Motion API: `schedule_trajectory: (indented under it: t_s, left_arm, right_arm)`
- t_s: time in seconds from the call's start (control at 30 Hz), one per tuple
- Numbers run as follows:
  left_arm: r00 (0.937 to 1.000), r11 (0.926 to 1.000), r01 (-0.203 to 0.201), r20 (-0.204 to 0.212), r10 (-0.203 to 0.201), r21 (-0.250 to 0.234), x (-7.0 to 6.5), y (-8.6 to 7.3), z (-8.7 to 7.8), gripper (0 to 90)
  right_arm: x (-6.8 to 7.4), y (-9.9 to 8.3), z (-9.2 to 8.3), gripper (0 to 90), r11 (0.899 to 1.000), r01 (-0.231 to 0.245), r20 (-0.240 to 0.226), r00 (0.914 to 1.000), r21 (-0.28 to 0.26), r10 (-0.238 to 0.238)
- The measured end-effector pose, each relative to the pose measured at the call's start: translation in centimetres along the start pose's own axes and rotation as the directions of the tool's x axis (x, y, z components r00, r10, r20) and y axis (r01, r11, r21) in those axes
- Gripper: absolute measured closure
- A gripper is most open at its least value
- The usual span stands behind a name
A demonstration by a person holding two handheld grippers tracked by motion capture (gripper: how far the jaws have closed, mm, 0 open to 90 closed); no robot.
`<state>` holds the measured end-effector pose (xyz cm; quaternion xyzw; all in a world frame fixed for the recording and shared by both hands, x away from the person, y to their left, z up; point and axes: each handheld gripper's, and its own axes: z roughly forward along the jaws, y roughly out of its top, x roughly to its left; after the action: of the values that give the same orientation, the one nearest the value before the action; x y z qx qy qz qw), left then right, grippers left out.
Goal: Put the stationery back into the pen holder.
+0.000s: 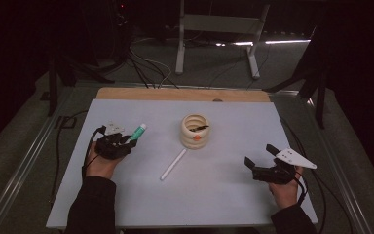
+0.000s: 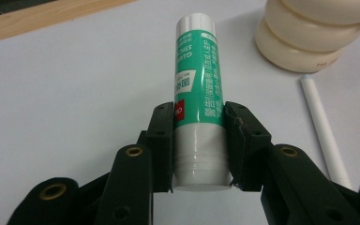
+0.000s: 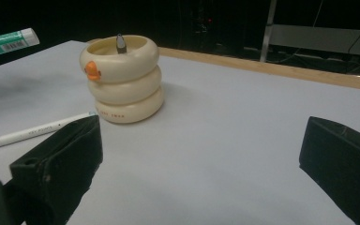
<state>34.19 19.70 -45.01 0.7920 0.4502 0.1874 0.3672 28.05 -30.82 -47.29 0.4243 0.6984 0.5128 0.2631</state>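
Observation:
My left gripper (image 1: 126,139) is shut on a green and white glue stick (image 1: 137,132), held just above the white table top at the left. In the left gripper view both black jaws press the glue stick (image 2: 199,93) at its lower half, near its white base. A cream ringed pen holder (image 1: 195,131) with a small orange mark stands mid table, with a dark pen tip (image 3: 120,43) poking out of it. A white pen (image 1: 173,165) lies flat in front of the holder. My right gripper (image 1: 261,155) rests at the right, open, with nothing between its jaws.
The white sheet (image 1: 233,195) covers a wooden table whose bare strip (image 1: 175,94) shows at the far edge. Cables and a white metal stand (image 1: 216,29) sit on the floor beyond. Metal rails run along both sides of the table.

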Motion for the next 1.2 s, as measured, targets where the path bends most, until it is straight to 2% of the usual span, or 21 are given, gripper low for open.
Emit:
schedule_trajectory:
  t_s: [0.37,0.73,1.2]
  left_arm:
    - [0.9992,0.9999,-0.016,0.035,0.016,-0.003,-0.5,1.2,-0.2,65.9]
    - [0.9975,0.9984,-0.055,0.043,0.055,-0.012,-0.8,2.5,-0.6,65.9]
    - [0.995,0.9973,-0.071,0.069,0.072,-0.022,-1.1,3.9,-0.8,66.0]
  right_arm:
    - [0.1,-0.1,0.1,0.1,1.0,-0.013,0.001,0.9999,-0.004,0.013]
    - [0.1,0.0,0.0,0.1,1.0,-0.014,0.007,0.9999,-0.009,0.014]
    - [0.2,0.0,0.0,0.1,1.0,-0.015,0.004,0.9999,-0.007,0.015]
